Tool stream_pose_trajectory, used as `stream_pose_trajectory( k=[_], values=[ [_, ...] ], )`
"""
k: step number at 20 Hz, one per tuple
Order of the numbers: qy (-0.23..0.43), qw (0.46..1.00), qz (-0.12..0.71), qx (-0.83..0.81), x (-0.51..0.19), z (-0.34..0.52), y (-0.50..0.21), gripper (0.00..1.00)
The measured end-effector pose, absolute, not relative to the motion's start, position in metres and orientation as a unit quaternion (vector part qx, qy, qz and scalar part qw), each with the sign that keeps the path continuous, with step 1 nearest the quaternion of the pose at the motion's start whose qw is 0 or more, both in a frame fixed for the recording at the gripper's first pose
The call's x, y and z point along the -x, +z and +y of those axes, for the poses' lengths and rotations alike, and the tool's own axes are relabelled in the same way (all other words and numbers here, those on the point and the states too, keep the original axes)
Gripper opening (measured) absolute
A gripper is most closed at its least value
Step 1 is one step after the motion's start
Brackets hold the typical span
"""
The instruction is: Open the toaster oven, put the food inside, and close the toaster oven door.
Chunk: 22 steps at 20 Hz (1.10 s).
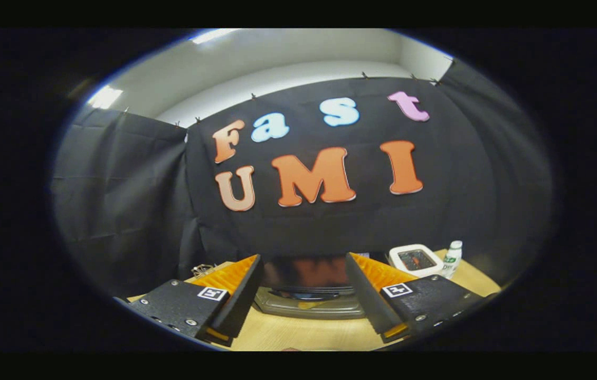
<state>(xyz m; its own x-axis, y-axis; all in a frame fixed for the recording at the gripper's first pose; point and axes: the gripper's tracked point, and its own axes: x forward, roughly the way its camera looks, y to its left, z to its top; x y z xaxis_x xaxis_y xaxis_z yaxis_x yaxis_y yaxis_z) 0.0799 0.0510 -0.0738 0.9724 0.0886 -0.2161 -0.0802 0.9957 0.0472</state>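
Gripper (303, 285) fingers spread wide, holding nothing, aimed level at toaster oven (309, 295) on the table (298, 332) between and just beyond them, its door seemingly shut, apparently approaching to open it.

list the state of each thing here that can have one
gripper: fingers open, nothing between them
dark glass-fronted toaster oven: on the wooden table just ahead of the fingers, door looks shut
white square container: upright on the table
small clear plastic bottle with white cap: upright, cap on
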Motion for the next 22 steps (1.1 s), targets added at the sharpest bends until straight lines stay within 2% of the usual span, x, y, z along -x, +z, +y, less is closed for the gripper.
stream_pose_trajectory(
  k=[5, 9, 15, 22],
  values=[
    [0.063, 0.996, 0.064, 0.0, -0.051, 0.056, -0.015, 0.96],
    [0.052, 0.997, 0.035, 0.041, -0.031, 0.049, 0.012, 0.97],
    [0.047, 0.998, 0.01, 0.046, 0.001, 0.044, 0.036, 0.97],
    [0.048, 0.999, -0.006, 0.025, 0.005, 0.039, 0.046, 0.97]
  ],
)
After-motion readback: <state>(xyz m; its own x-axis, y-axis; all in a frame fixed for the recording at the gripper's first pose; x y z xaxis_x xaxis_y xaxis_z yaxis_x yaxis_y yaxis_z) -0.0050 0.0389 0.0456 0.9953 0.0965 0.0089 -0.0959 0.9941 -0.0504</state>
